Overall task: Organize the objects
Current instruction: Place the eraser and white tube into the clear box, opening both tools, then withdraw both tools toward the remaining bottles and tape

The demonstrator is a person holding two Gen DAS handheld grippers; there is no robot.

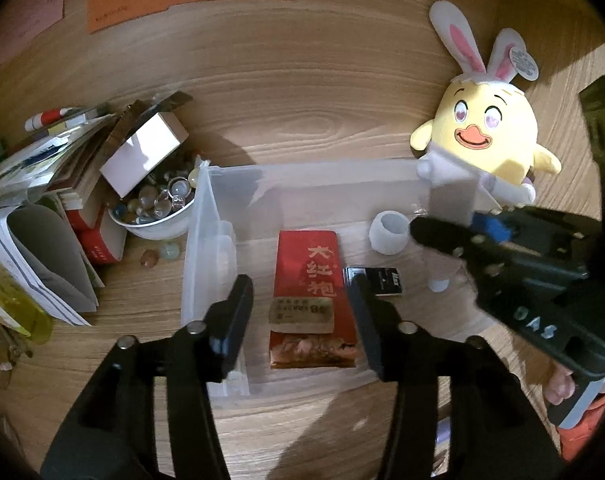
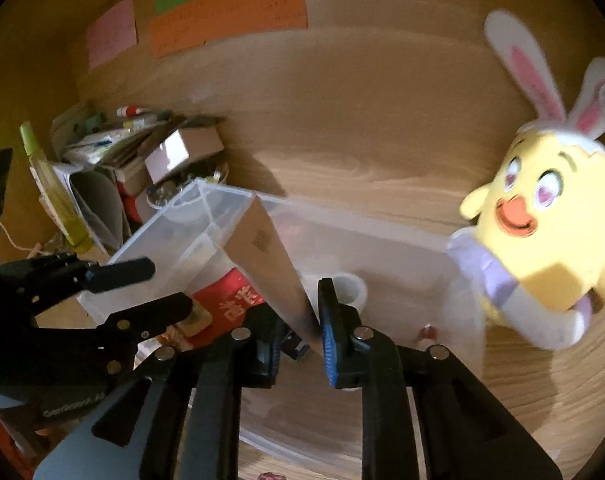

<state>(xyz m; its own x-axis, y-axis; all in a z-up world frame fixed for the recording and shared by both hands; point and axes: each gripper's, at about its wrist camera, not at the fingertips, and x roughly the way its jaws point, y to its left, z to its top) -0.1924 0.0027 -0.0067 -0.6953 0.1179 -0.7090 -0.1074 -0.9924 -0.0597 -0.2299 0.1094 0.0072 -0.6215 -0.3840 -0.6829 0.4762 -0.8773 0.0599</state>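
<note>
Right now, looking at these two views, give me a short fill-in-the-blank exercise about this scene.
1. The red tea packet lies inside the clear ____ bin.
2. The yellow plush chick wears white rabbit ____.
3. The white bowl left of the bin holds glass ____.

Missing words: plastic; ears; marbles
</note>
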